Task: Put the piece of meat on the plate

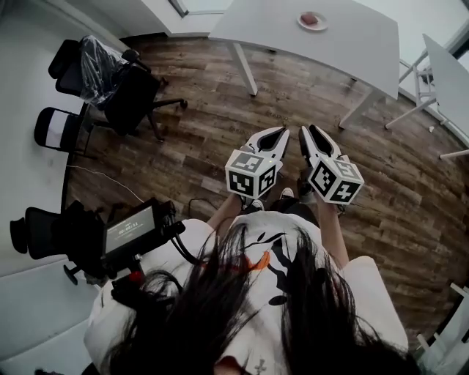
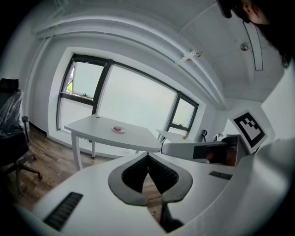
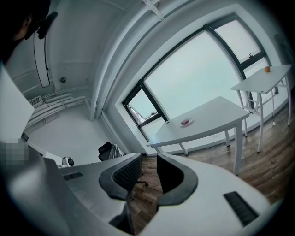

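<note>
both hand-held grippers (image 1: pixel 284 130) (image 1: pixel 305 129) well apart from the meat (image 1: pixel 312 17) on its plate (image 1: pixel 301 24)

The person holds the left gripper (image 1: pixel 282 132) and the right gripper (image 1: pixel 305 132) out in front, side by side and close together, both pointing forward and slightly down. The left gripper's jaws meet at their tips, with nothing between them. The right gripper's jaws are drawn in to a thin slit and are also empty.
</note>
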Action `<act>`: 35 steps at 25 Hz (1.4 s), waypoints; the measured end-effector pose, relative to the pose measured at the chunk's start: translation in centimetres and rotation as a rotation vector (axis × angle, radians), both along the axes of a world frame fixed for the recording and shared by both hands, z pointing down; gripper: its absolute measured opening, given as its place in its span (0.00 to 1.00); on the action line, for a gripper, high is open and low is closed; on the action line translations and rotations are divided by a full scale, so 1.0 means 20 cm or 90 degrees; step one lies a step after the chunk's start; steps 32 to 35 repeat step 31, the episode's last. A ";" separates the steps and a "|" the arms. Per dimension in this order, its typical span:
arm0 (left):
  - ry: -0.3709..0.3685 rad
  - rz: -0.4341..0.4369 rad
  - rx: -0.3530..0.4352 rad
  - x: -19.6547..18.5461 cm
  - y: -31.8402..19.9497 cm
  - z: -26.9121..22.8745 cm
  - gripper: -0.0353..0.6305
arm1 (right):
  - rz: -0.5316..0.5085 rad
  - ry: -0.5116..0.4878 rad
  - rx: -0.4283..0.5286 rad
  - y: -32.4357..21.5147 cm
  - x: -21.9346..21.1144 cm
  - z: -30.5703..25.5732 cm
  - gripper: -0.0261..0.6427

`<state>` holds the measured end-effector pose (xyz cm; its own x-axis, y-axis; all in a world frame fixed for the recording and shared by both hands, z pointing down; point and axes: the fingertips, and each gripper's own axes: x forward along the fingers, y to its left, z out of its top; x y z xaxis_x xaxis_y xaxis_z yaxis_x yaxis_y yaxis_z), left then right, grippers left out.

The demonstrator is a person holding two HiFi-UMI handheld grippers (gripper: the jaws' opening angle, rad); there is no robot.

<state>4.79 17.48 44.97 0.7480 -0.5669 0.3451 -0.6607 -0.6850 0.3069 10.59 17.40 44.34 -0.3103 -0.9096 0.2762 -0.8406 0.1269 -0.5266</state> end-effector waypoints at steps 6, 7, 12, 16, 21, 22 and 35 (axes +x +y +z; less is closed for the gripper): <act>0.011 0.004 -0.001 -0.09 0.04 -0.01 0.06 | 0.014 0.008 -0.011 0.07 -0.08 0.00 0.20; 0.013 0.006 -0.002 -0.09 0.05 -0.01 0.06 | 0.016 0.010 -0.012 0.08 -0.08 0.01 0.20; 0.020 0.006 -0.003 -0.11 0.06 0.00 0.06 | 0.015 0.021 -0.016 0.10 -0.11 0.02 0.20; 0.028 0.008 -0.005 -0.10 0.07 0.00 0.06 | 0.014 0.027 -0.019 0.12 -0.11 0.02 0.20; 0.028 0.016 -0.004 -0.07 0.08 -0.01 0.06 | 0.019 0.028 -0.022 0.12 -0.08 0.02 0.20; 0.028 0.015 -0.004 -0.07 0.07 -0.01 0.06 | 0.019 0.029 -0.022 0.12 -0.08 0.02 0.20; 0.032 0.004 0.003 -0.11 0.03 -0.03 0.06 | 0.014 0.036 -0.021 0.10 -0.10 0.02 0.20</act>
